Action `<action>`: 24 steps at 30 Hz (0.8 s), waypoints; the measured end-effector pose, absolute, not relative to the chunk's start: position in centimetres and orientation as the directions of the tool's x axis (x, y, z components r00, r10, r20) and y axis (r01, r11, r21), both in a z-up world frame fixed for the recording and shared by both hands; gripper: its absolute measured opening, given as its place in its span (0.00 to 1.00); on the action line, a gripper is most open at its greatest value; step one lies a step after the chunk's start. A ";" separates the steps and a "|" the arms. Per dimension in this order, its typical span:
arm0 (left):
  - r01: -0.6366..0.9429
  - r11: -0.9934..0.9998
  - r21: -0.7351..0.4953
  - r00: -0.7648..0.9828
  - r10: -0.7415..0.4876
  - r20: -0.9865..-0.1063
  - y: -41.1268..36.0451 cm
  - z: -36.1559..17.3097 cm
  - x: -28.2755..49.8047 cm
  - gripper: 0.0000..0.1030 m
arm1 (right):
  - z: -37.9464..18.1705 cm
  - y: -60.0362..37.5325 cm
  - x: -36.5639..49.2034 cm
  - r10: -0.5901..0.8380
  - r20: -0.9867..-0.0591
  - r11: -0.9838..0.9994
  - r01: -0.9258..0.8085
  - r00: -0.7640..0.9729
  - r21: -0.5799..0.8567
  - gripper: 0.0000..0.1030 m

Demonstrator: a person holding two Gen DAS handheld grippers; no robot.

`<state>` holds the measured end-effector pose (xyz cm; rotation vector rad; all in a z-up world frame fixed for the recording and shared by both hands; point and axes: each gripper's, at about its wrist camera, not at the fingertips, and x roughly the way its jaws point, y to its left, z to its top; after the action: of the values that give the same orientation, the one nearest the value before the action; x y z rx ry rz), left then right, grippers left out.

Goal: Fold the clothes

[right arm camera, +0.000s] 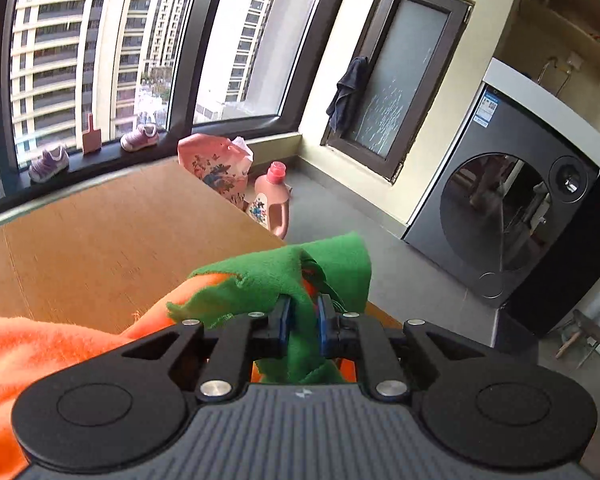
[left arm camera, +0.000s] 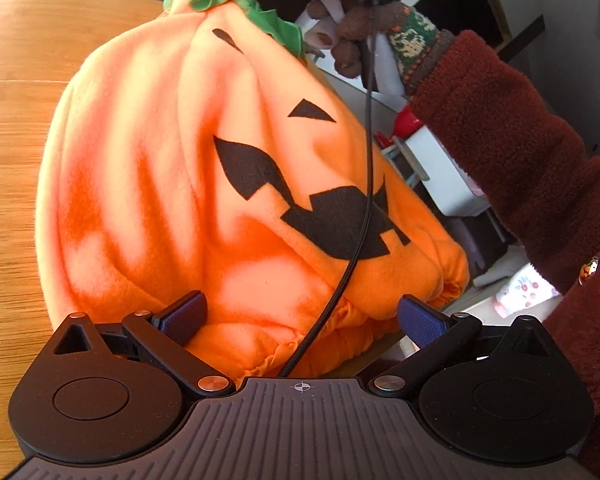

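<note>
Over the wood table [left arm camera: 16, 128], soft orange fleece pumpkin costume [left arm camera: 204, 184] hangs limp; R gripper [right arm camera: 302, 318] clamped on its green collar [right arm camera: 260, 284], L gripper [left arm camera: 300, 314] spread wide by the gathered hem – best grab pt

Costume [left arm camera: 204, 184] over table [left arm camera: 16, 128], left tool [left arm camera: 300, 318] before it, bottle [right arm camera: 274, 204] beyond table

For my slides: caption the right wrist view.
Right gripper clamps the pumpkin costume's green collar above the wooden table.

Black tool [left arm camera: 300, 316] bodies, blue ribbed pads [left arm camera: 422, 322], silver screws; maroon fleece sleeve [left arm camera: 512, 152], patterned knit glove [left arm camera: 396, 36].
</note>
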<state>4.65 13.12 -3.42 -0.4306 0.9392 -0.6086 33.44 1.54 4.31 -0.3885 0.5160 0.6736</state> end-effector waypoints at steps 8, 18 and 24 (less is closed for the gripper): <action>0.352 0.746 -0.566 0.458 -0.664 -0.591 12.1 -0.2 8.5 1.00 | 6.5 -10.7 29.2 0.458 -0.482 0.765 -0.608 0.747 -0.215 0.49; 0.323 0.808 -0.492 0.395 -0.588 -0.706 9.8 -2.4 13.4 1.00 | -4.5 -10.2 28.6 0.276 -0.613 0.707 -0.588 0.740 -0.392 0.41; 0.308 0.855 -0.416 0.416 -0.515 -0.750 10.5 -0.2 12.5 1.00 | -3.4 -13.2 32.6 0.219 -0.578 0.841 -0.452 0.786 -0.296 0.42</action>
<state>12.48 10.52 -0.21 -0.2272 1.0188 -0.5223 32.60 -13.21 -3.39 -0.4408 0.5585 0.3749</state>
